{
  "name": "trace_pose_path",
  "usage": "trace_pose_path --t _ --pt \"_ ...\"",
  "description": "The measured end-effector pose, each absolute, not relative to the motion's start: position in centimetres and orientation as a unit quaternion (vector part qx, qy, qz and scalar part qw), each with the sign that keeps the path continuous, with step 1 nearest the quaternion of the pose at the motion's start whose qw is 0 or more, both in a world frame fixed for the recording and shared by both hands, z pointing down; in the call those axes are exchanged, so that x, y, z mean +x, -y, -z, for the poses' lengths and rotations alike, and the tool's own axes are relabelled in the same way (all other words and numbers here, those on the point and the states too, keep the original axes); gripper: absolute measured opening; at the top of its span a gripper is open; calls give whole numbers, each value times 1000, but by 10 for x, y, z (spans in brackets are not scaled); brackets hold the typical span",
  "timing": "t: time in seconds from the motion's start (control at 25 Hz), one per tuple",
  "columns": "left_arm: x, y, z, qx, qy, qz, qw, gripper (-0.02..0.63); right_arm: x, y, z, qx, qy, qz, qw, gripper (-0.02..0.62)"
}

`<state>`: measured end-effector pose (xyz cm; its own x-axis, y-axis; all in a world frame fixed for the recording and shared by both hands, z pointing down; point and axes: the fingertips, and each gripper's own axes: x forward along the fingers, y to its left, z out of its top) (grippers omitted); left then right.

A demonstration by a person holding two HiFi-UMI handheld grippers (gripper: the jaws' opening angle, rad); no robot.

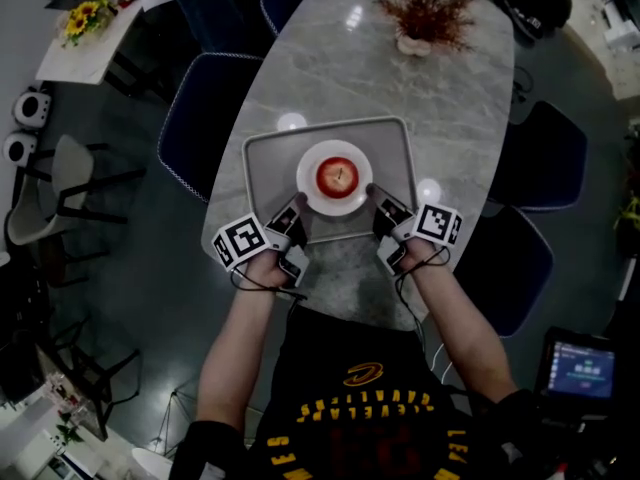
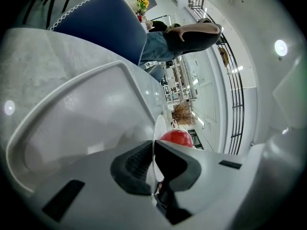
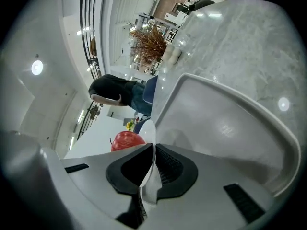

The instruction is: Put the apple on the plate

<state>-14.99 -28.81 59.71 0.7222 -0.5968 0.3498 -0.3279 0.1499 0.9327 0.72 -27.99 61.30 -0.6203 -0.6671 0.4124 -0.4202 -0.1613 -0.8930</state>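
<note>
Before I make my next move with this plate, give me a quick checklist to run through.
1. Apple on the plate: ok, it sits near the middle.
2. Left gripper clamped on the plate's rim: ok.
3. Right gripper clamped on the opposite rim: ok.
4. Plate over the tray: ok, inside its raised edge.
5. Plate resting on the tray: cannot tell.

tray (image 1: 268, 168) on table (image 1: 340, 73) | dried plant (image 1: 428, 8) far end | chairs (image 1: 195, 118) beside, perhaps blue
</note>
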Motion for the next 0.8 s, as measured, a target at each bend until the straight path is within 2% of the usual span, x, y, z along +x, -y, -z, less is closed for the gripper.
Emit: trace_pose_path --t 0.24,0.8 --pt "-152 290 -633 627 374 61 681 20 -1 291 -636 -421 -653 626 62 28" --pt "-149 292 -653 633 401 -24 661 20 0 291 -660 -446 -642 622 -41 28"
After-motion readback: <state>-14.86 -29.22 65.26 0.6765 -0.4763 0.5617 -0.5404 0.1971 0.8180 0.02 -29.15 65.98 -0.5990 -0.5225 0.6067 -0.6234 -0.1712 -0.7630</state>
